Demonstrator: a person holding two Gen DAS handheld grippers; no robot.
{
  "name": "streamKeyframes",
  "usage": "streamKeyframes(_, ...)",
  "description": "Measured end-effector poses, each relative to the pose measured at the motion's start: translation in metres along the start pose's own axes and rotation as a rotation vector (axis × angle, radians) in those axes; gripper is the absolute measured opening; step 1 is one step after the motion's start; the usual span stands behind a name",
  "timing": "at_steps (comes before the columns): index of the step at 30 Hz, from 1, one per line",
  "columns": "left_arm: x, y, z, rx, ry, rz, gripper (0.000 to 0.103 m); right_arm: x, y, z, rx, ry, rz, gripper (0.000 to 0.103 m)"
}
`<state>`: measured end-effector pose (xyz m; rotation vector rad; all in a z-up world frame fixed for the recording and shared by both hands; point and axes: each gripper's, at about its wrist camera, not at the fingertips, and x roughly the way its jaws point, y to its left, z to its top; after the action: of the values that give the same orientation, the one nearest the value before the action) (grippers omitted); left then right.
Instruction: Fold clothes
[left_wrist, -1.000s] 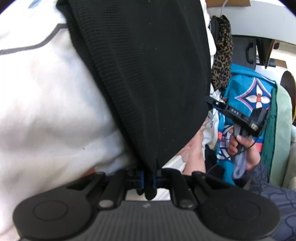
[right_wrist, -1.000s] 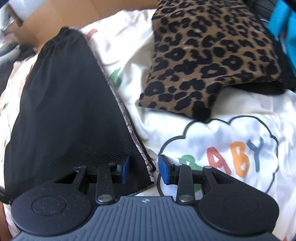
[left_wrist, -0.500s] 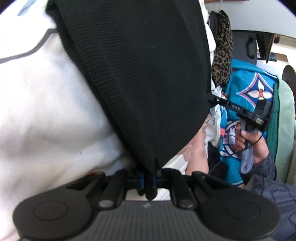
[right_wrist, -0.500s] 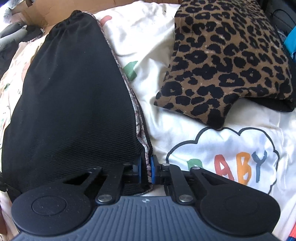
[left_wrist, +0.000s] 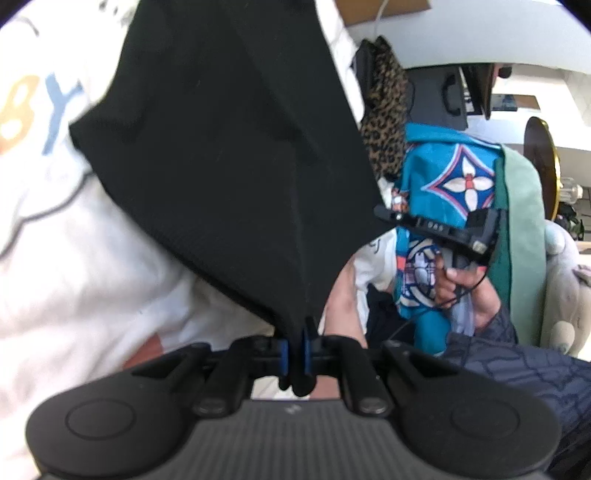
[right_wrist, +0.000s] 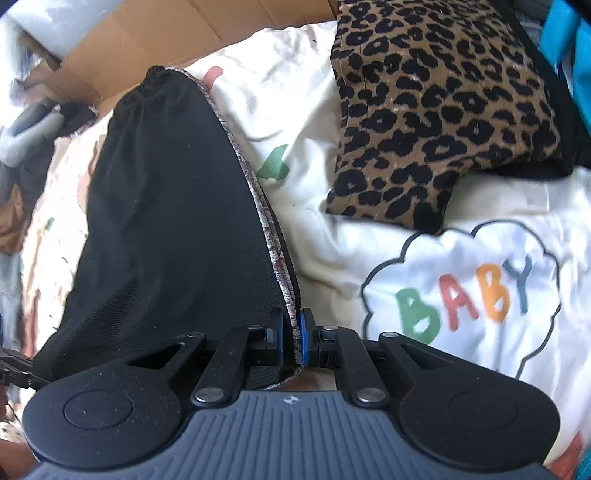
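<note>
A black knit garment (right_wrist: 166, 206) with a grey patterned edge trim lies lengthwise on a white sheet (right_wrist: 295, 96) printed with "BABY". My right gripper (right_wrist: 291, 338) is shut on the garment's near corner at the trim. My left gripper (left_wrist: 294, 349) is shut on another corner of the same black garment (left_wrist: 236, 147), which stretches up and away from its fingers. The right gripper's body (left_wrist: 443, 230) shows in the left wrist view, held in a hand.
A folded leopard-print garment (right_wrist: 436, 103) lies on the sheet to the right of the black one. A cardboard box (right_wrist: 147, 48) stands beyond the sheet. Teal patterned cloth (left_wrist: 447, 192) and a green cloth (left_wrist: 524, 221) hang at the right in the left wrist view.
My right gripper closed on the black garment's trimmed corner and lifted it slightly. My left gripper kept its hold and pulled the fabric taut, tilting the view.
</note>
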<state>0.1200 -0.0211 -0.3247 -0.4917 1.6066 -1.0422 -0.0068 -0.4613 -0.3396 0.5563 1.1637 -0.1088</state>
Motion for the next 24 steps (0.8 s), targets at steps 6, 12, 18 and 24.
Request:
streamKeyframes(6, -0.033, -0.019, 0.003, 0.049, -0.04, 0.013, 0.008, -0.002, 0.003, -0.011, 0.059, 0.037, 0.066, 0.007)
streamKeyframes(12, -0.06, -0.023, 0.004, 0.036, -0.096, 0.01, 0.007, 0.009, 0.01, -0.029, 0.095, 0.097, 0.112, 0.007)
streamKeyframes(18, -0.067, -0.009, -0.004, 0.025, -0.096, 0.109, 0.006, 0.023, 0.025, -0.042, 0.085, 0.164, 0.14, 0.007)
streamKeyframes(24, -0.067, 0.015, -0.014, -0.049, -0.093, 0.153, 0.006, 0.034, 0.032, -0.051, 0.079, 0.194, 0.124, 0.007)
